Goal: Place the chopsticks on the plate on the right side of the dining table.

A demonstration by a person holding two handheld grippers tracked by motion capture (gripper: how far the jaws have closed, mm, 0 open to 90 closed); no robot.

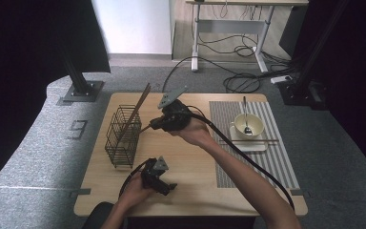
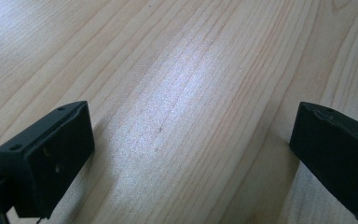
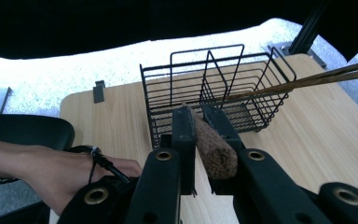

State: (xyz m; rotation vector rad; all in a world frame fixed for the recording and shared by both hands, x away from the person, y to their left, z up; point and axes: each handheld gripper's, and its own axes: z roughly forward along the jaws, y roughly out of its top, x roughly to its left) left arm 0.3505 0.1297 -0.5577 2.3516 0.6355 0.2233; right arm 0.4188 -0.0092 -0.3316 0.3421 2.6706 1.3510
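My right gripper (image 3: 200,135) pinches a brown-handled utensil (image 3: 212,144) just beside the wire basket (image 1: 122,136) rim; left gripper (image 1: 164,187) spread wide over bare table (image 2: 177,93) nearer me.

Left gripper (image 1: 171,186): black body, blocky black jaws, grey three-cornered plate.
Right gripper (image 1: 150,125): black, brass-ringed screw holes, grey plate on top.
Cables: thick, black, trailing.
Forearms: bare, no sleeves.

One readable mark is showing: a dark numeral "9" (image 1: 78,129) is lying on the grey floor (image 1: 38,143), just left of the table (image 1: 190,186), beside its left edge. Nothing else is carrying legible text.
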